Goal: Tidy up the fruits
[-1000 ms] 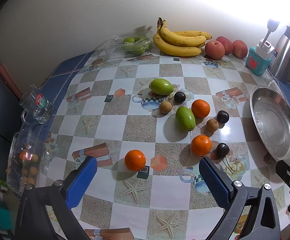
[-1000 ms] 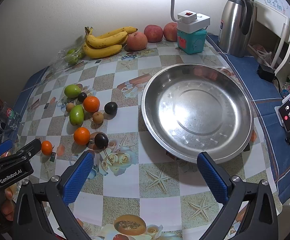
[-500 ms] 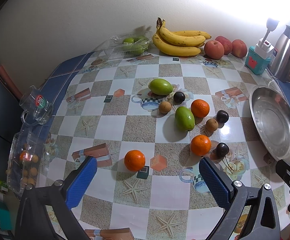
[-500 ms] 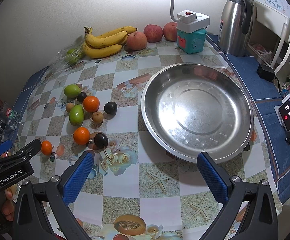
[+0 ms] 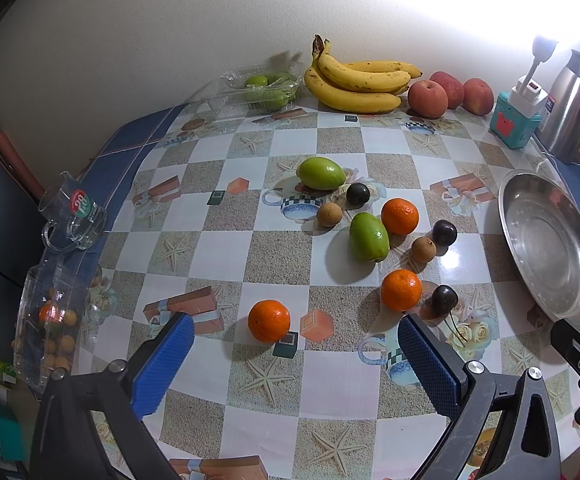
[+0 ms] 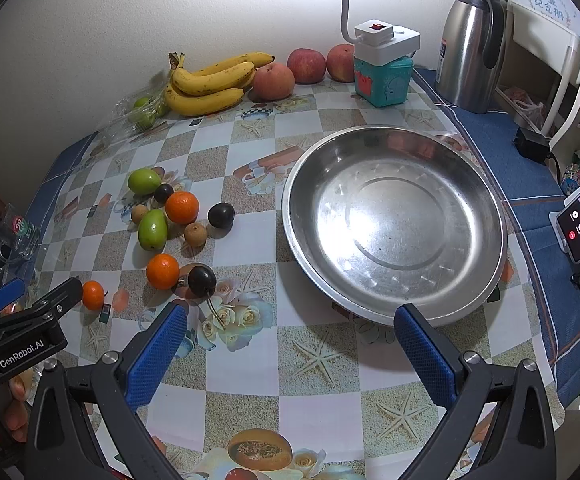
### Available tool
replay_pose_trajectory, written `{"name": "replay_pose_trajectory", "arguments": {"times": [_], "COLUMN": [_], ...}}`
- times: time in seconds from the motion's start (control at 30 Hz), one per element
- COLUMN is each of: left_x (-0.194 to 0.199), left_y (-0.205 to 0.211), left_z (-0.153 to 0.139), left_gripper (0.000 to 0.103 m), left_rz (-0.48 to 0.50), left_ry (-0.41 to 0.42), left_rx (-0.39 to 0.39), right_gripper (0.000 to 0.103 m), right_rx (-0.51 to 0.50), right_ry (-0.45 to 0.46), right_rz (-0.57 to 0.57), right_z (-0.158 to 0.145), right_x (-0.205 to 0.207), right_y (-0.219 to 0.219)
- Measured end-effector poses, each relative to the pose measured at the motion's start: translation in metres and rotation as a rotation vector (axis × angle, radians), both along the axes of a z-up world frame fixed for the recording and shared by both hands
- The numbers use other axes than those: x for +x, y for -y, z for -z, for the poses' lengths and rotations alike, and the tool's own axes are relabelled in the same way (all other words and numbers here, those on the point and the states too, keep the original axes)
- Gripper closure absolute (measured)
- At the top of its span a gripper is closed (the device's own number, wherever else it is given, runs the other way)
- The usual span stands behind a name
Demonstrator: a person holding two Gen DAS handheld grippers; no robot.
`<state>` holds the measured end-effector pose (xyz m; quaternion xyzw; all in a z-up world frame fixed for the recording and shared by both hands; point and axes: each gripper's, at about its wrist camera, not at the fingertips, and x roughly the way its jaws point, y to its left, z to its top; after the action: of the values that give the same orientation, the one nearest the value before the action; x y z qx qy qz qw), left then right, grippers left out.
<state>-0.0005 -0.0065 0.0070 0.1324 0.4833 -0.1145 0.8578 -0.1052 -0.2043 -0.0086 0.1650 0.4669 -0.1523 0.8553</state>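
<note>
Left gripper [image 5: 290, 344] and right gripper [image 6: 290, 332] both spread wide, empty, above table's near edge. 3 oranges [image 5: 269, 320], loose fruit mid-table; steel plate [image 6: 485, 280] at right, bare.

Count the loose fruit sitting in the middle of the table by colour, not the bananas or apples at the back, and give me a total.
Orange: 3, nearest, middle, far
Green: 2, far, near
Dark purple: 3, far, middle, near
Brown: 2, left, right
Total: 10
</note>
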Motion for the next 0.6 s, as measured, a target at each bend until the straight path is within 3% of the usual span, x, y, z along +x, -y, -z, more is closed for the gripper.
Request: {"name": "replay_pose_trajectory", "arguments": {"times": [0.6], "left_x": [-0.0001], "left_y": [0.0014], "left_z": [-0.0019], "left_gripper": [0.000], "left_rz": [0.004], "left_ry": [0.000], "left_rx": [-0.005], "right_gripper": [0.000], "right_rx": [-0.007], "right_ry": [-0.003], "right_rz": [-0.001], "right_z": [0.0002], "right_x": [0.0002], "right_y": [-0.0003]}}
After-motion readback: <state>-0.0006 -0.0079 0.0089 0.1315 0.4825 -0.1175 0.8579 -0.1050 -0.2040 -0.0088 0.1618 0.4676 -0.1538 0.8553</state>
